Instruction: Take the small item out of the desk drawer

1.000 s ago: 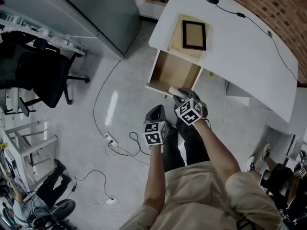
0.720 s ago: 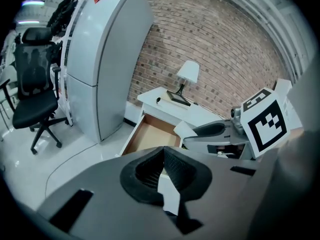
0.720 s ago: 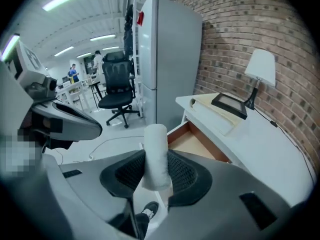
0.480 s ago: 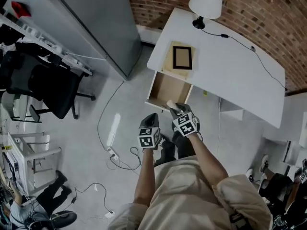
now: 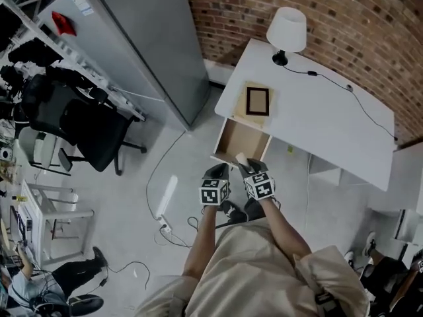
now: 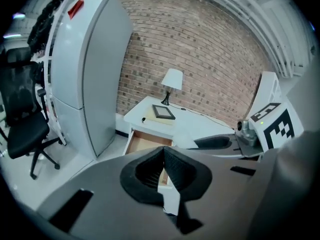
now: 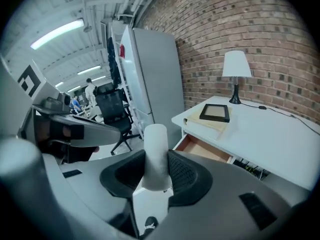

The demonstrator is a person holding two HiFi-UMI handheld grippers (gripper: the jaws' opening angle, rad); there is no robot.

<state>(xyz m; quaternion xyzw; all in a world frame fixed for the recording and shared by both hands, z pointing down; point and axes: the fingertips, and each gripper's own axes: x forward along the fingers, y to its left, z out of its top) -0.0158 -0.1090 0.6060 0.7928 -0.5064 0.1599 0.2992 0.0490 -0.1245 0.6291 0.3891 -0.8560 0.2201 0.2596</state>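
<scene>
— Which step is in hand?
— The right gripper grips the white roll, out of the open drawer. The left gripper is closed and empty.
— And next?
— Probably placing the roll on the desk, gently.

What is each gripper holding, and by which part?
The right gripper clamps a white cylinder by its lower half, and the top sticks out. The left gripper holds nothing.

The drawer is open at the desk's near left end. A frame lies on the desk behind it, and a lamp stands at the far edge. A cabinet is left of the desk, with a chair farther left. A roll is in the right gripper, just before the drawer.
</scene>
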